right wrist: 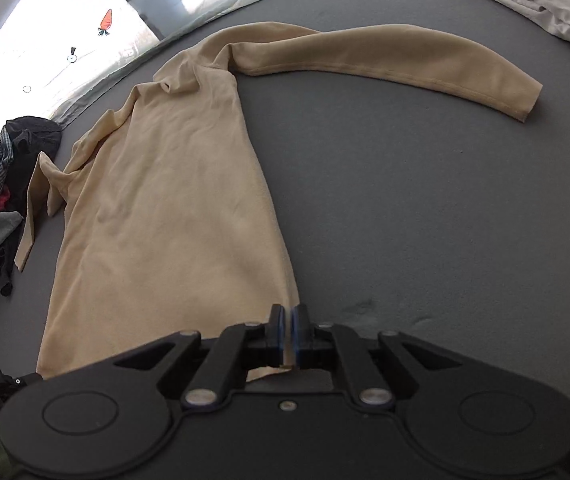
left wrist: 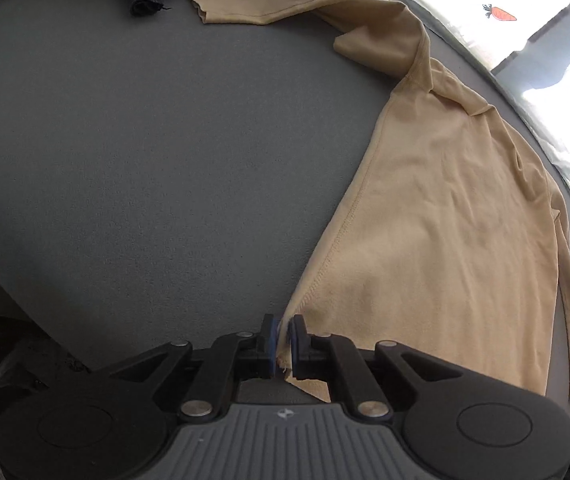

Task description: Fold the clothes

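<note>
Two tools pinch the hem corners of a tan long-sleeved fleece top [left wrist: 437,220]. Left tool [left wrist: 283,330] and right tool [right wrist: 287,318] are nearly closed on it. Its sleeves spread over the grey table [left wrist: 145,160].

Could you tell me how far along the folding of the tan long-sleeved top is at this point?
Early stage. Done: the tan top lies spread on the grey surface, one sleeve stretched sideways. In hand: the left gripper and right gripper each pinch a bottom hem corner. Left: no fold shows yet, both sleeves lie unfolded, and the dark clothes pile still waits.
</note>
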A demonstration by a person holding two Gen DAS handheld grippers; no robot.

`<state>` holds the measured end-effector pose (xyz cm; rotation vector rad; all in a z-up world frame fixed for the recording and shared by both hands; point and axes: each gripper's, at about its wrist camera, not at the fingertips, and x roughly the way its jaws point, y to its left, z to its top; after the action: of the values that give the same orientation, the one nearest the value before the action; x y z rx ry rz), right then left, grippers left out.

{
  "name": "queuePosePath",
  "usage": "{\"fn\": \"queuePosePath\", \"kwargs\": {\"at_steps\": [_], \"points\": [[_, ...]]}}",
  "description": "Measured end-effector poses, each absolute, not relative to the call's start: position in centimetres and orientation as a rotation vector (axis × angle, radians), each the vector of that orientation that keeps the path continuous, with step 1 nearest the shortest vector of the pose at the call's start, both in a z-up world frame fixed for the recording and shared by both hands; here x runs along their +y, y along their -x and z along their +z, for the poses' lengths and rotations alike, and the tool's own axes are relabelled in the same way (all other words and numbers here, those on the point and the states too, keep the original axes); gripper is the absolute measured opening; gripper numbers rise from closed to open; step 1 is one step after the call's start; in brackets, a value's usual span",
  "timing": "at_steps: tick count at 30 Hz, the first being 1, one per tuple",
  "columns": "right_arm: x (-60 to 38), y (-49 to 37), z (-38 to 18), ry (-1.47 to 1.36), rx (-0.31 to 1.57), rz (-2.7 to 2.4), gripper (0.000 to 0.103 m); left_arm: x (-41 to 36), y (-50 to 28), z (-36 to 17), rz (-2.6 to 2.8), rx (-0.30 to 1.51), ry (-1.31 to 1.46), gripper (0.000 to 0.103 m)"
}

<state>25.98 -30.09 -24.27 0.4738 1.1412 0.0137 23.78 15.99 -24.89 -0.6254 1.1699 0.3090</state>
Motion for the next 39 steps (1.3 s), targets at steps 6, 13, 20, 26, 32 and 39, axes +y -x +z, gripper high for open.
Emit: {"fn": "queuePosePath", "kwargs": {"at_steps": [6,13,20,26,32,39], "points": [[-30.6,-26.2,-22.6,-0.481,1.059,-0.02,0.044,17.5,-25.4,-22.6,0.359,1.067,0.66,0.039],[-32.6,-27.5,-22.0,-0.545,0.983,-0.08,0.051,14.8,-30.2,-21.3,0.259,1.024,0.589,0.05],[-35.7,-28.8,-22.1,-0.592,0.939,-0.16,0.053,9.3,-34.4,-23.7,0.147,1.14,0.502,0.057],[-40.8,-30.3,-22.8,-0.641,0.869,-0.33,0.061,5.8,-38.5,-25.6,0.067,1.21,0.402,0.064],[-46.8,-32.5,-24.6,-0.678,0.801,-0.489,0.061,3.8,-42.9,-26.9,0.068,1.228,0.339,0.07],[-49.1,-35.2,-27.2,-0.639,0.884,-0.499,0.053,2.1,-45.6,-27.5,0.103,1.235,0.274,0.09]]}}
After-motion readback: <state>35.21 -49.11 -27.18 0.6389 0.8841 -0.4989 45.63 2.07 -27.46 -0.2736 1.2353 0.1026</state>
